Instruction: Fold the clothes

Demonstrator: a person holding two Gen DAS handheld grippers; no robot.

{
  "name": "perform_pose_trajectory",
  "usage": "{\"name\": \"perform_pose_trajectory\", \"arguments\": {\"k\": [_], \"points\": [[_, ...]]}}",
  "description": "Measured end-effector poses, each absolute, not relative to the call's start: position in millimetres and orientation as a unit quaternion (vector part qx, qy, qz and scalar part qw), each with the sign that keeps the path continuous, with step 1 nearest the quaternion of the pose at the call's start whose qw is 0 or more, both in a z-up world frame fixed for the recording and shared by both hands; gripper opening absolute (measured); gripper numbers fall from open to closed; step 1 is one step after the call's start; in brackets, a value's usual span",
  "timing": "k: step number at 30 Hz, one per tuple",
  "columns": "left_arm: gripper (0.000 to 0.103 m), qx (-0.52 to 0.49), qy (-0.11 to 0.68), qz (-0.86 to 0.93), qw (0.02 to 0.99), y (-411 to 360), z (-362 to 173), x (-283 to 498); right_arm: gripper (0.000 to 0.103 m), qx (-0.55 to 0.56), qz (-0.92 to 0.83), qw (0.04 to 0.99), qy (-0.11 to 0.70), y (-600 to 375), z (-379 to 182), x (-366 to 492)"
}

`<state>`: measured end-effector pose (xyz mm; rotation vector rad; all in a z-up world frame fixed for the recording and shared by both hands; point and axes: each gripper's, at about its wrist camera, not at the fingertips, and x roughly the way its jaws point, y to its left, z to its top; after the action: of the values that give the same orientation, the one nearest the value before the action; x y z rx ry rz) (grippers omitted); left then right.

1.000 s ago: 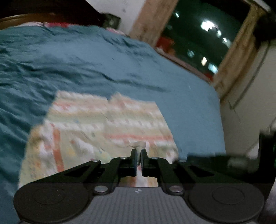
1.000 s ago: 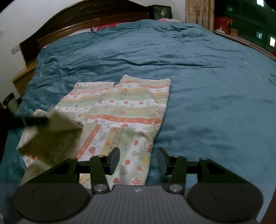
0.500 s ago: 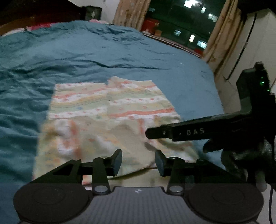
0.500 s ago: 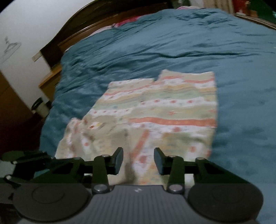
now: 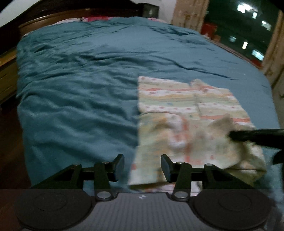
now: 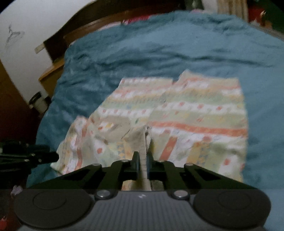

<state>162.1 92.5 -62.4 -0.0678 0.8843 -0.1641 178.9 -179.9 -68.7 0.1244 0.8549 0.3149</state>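
A pastel garment with orange stripes and small dots [image 5: 191,106] lies on the teal bedspread [image 5: 79,97], its near half rumpled. My left gripper [image 5: 142,166] is open at the garment's near left corner, which shows between the jaws with the pads apart from it. In the right wrist view my right gripper [image 6: 142,160] is shut on a raised fold of the garment [image 6: 195,110] near its front middle. The right gripper [image 5: 231,135] reaches in from the right in the left wrist view, pinching cloth. The left gripper [image 6: 55,157] shows at the left edge.
A dark wooden headboard [image 5: 71,14] and pillows stand at the far end of the bed. A wooden nightstand [image 6: 51,74] is on the bed's left. Curtains [image 5: 188,16] and a dark window are at the right. The bed's near edge drops to dark floor.
My left gripper let go of the cloth, opened and swung left to the garment's corner. My right gripper moved in over the garment and closed on a fold.
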Motion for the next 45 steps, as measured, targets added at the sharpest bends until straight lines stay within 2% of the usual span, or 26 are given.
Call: {"name": "perform_pose_trajectory", "arguments": {"k": [4,7,14,19,25,30,33,40,45], "points": [[0.049,-0.036,0.438,-0.067,0.896,94.6,-74.9,170.5,0.007,0.050,0.111,0.916,0.382,-192.9,-55.4,161.2],[0.049,-0.034,0.446,-0.066,0.892,89.8,-80.3,176.3,0.014,0.048,0.105,0.905,0.409,-200.9,-64.1,162.0],[0.047,-0.010,0.430,-0.074,0.900,74.3,-77.9,191.5,0.019,0.043,0.072,0.908,0.412,-208.2,-73.2,171.5],[0.045,-0.008,0.434,-0.073,0.898,69.3,-83.9,207.9,0.020,-0.018,0.086,0.921,0.379,-192.1,-65.4,168.4],[0.039,0.003,0.427,-0.074,0.901,66.6,-79.1,214.3,0.020,-0.037,0.136,0.906,0.399,-180.8,-74.4,178.7],[0.039,0.010,0.413,-0.107,0.904,53.0,-70.6,215.1,0.020,-0.051,0.137,0.903,0.405,-182.5,-76.8,180.0],[0.039,0.036,0.426,-0.109,0.897,42.8,-80.9,219.7,0.026,-0.067,0.156,0.898,0.405,-178.7,-77.7,178.2],[0.041,0.086,0.413,-0.145,0.895,43.9,-72.7,188.1,0.027,-0.095,0.184,0.882,0.423,-179.6,-77.0,163.2],[0.046,0.174,0.386,-0.195,0.885,37.1,-70.1,144.3,0.027,-0.123,0.192,0.871,0.435,-179.9,-80.6,150.7]]}}
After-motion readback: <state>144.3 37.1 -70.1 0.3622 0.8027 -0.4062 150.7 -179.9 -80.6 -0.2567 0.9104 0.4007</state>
